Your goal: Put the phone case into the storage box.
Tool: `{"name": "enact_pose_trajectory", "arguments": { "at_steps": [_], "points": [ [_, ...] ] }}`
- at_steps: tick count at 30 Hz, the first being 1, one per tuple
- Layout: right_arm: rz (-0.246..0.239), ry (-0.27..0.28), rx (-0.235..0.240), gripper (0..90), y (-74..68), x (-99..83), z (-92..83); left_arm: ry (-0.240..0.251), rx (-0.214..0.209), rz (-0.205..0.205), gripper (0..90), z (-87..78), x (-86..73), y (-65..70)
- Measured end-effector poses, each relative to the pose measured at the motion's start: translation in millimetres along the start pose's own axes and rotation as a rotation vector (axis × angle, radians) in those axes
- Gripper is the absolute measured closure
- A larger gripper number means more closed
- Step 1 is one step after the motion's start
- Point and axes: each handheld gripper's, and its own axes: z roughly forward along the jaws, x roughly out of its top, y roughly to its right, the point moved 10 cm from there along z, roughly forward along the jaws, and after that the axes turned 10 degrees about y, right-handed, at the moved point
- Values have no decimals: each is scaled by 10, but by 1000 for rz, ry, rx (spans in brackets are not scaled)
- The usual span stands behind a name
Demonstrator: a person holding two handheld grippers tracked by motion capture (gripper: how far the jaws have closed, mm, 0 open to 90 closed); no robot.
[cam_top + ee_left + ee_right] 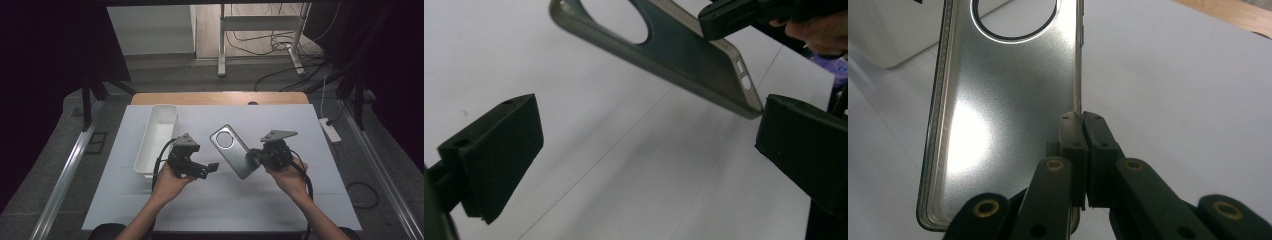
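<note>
Right hand-held gripper (1082, 120) clenched on the phone case's (231, 150) edge, holding it above table (280, 200) centre. Left hand-held gripper (212, 167) released, at case's 8 o'clock. White bin (155, 142) at 9 o'clock.

Two bare forearms enter from six o'clock, no sleeves visible. Each hand carries a black gripper: the left gripper (212, 167) and right gripper (248, 156) each bear a grey three-cornered plate on top and trail a black cable. The jaws are blocky black pads; the right gripper's linkage arms show brass-coloured rivets.
</note>
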Motion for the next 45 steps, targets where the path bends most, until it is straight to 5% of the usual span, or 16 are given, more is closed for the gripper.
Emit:
{"name": "enact_pose_trajectory", "arguments": {
  "at_steps": [21, 26, 33, 41, 45],
  "points": [
    [-25, 17, 23, 884, -163, 29, 52, -53, -47, -67, 99, 268, 0, 115],
    [-28, 24, 27, 884, -197, 38, 60, -56, -66, -83, 193, 277, -12, 134],
    [-34, 34, 30, 884, -229, 42, 65, -24, -57, -115, 438, 223, 19, 88],
    [-46, 26, 38, 876, -272, 2, 97, 23, -164, -227, 749, 150, 57, 96],
    [-41, 24, 50, 873, -294, -4, 111, 19, -140, -185, 794, 121, 74, 101]
  ]
}}
